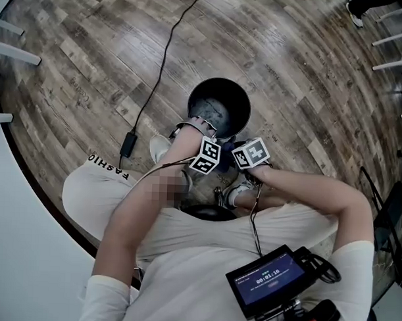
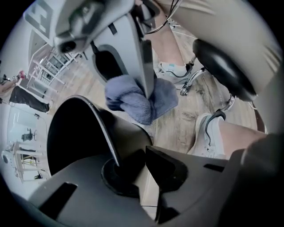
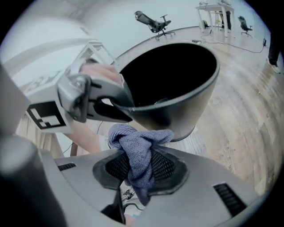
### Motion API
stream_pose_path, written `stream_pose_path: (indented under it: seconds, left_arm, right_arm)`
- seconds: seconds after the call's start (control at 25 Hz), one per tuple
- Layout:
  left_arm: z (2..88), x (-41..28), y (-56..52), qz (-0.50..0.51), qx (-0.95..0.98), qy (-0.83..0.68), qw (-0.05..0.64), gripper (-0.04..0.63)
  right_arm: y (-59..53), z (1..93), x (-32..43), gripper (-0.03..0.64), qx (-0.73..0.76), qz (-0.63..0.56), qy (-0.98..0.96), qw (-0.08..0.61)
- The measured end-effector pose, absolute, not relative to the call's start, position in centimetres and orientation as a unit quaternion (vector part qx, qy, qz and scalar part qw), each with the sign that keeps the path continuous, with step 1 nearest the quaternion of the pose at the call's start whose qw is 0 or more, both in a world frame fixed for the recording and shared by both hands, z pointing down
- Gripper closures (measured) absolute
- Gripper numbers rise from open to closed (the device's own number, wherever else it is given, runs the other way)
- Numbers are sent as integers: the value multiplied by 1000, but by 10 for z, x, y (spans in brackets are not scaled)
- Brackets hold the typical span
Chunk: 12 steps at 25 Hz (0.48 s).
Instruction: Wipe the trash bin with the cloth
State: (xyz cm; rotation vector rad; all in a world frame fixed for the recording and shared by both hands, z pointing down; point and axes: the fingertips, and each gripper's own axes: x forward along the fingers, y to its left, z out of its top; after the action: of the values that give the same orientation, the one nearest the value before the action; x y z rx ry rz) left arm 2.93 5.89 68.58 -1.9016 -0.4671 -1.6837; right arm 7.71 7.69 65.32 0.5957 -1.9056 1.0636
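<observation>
My left gripper (image 2: 133,168) pinches the rim of the black trash bin (image 3: 177,111) on the floor (image 1: 289,74), my right gripper (image 3: 140,173) clamps the bunched blue cloth (image 3: 140,148) beside its wall, so I reckon a hard wipe could wrench the rim free and tip it.

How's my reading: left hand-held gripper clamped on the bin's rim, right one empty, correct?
The right hand-held gripper isn't empty: the right gripper view shows it shut on the blue cloth. The left hand-held gripper is clamped on the bin's rim.
</observation>
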Motion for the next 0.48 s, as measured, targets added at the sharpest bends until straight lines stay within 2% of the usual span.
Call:
stream_pose_path:
  seconds: [0.2, 0.48]
  left_arm:
    - [686, 30, 59, -625, -710, -168, 276, 545]
    - [685, 32, 59, -623, -709, -176, 279, 545]
  right_arm:
    - [53, 630, 81, 508, 262, 408, -773, 408]
    - [49, 662, 82, 508, 251, 377, -780, 433]
